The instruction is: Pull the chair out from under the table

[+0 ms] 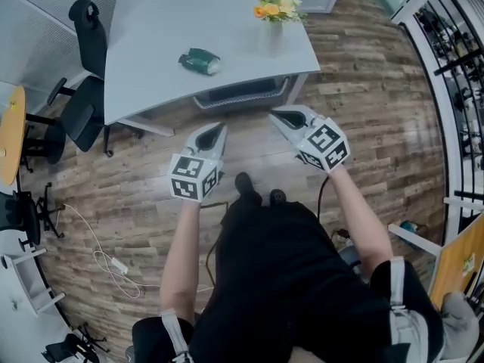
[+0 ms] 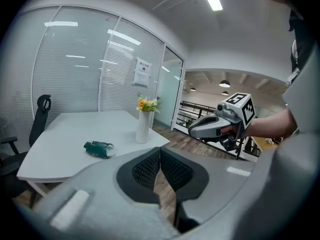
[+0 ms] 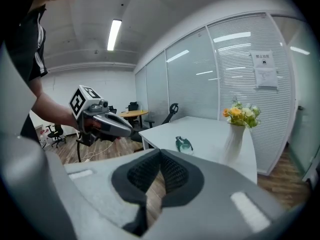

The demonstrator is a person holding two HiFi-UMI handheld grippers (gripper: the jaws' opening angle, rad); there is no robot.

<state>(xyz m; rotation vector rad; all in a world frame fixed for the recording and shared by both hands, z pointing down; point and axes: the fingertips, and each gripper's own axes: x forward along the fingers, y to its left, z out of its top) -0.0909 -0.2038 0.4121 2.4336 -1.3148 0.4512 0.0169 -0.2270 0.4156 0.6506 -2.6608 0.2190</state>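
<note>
While I hold the left tongs (image 1: 218,129) and right tongs (image 1: 275,116) pressed together, empty, the grey-framed chair with dark mesh back (image 1: 242,93) sits tucked under the pale grey counter (image 1: 151,51) at its near edge, near both tips.

The table top (image 1: 189,13) is showing a smooth, matt, pale-grey finish with only a faint sheen. The floor (image 1: 363,119) is reading as wood planking with mixed brown and grey grain. The chair (image 1: 242,94) is presenting a grey plastic-looking frame round dark mesh. The vase (image 1: 270,38) is looking smooth and white. The green object (image 1: 201,61) is glinting and crinkled. The left gripper (image 1: 218,129) and right gripper (image 1: 277,116) are appearing as matt grey plastic. Their pads (image 2: 145,170) are showing a black, finely ribbed texture.
</note>
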